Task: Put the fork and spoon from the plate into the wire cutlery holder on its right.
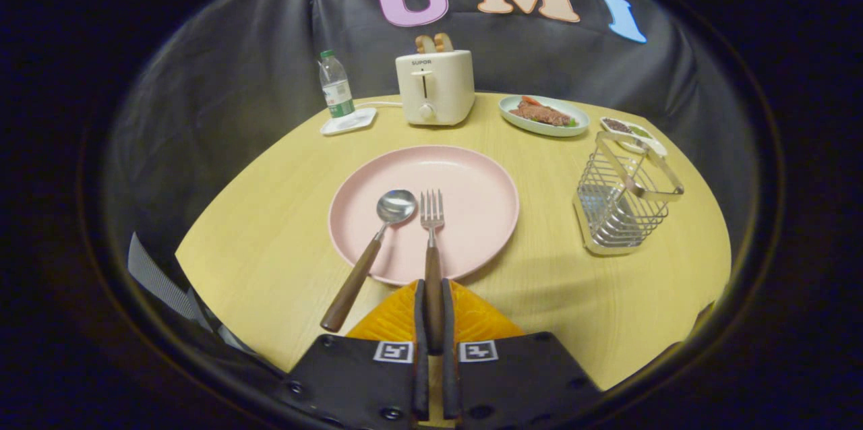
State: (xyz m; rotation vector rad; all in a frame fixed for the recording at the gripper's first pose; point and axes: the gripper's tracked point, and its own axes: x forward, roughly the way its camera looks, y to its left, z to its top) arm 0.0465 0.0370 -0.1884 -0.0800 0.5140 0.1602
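The tail of the fork [431, 241] handle disappears between the closed fingers of the hand-held gripper [433, 295], which press it from both sides. A small dish [630, 130] sits partly behind the wire cutlery holder [623, 204]; its dark contents are too small to tell.

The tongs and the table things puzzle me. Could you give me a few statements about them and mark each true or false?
1. The tongs are closed on the fork's wooden handle. True.
2. The spoon already stands in the wire holder. False: its bowl lies on the pink plate, left of the fork.
3. Bread sticks up from the toaster. True.
4. The water bottle lies on its side. False: it stands upright, left of the toaster.
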